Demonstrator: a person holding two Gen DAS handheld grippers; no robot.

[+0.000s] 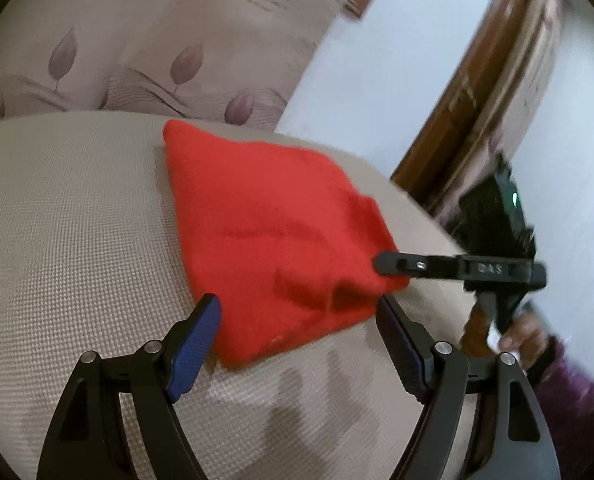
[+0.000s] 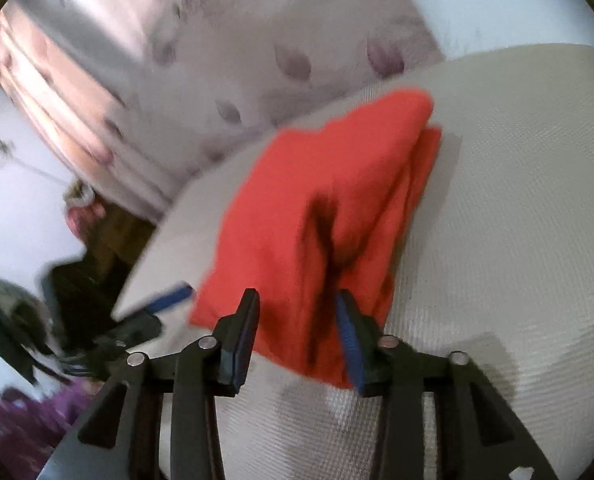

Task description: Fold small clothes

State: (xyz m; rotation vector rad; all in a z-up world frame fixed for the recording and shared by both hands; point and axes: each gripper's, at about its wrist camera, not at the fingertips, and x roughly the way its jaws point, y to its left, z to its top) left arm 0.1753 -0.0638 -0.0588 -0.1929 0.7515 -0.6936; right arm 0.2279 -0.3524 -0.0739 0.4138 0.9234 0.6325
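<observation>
Fingers of both grippers stand apart, gripping nothing — the left gripper [image 1: 297,320] wide, the right gripper [image 2: 297,328] narrower, straddling a ridge. On the woven tabletop [image 1: 77,208] the red garment [image 1: 265,224] lies folded compact — seemingly only tidying remains.

A plain red folded garment [image 1: 273,236] is seen on a beige mattress [image 1: 77,220] with a fine woven grid texture. Black grippers carry blue pads [image 1: 195,348]. Mauve leaf motifs are printed on a pale pink sheet [image 1: 149,40].
</observation>
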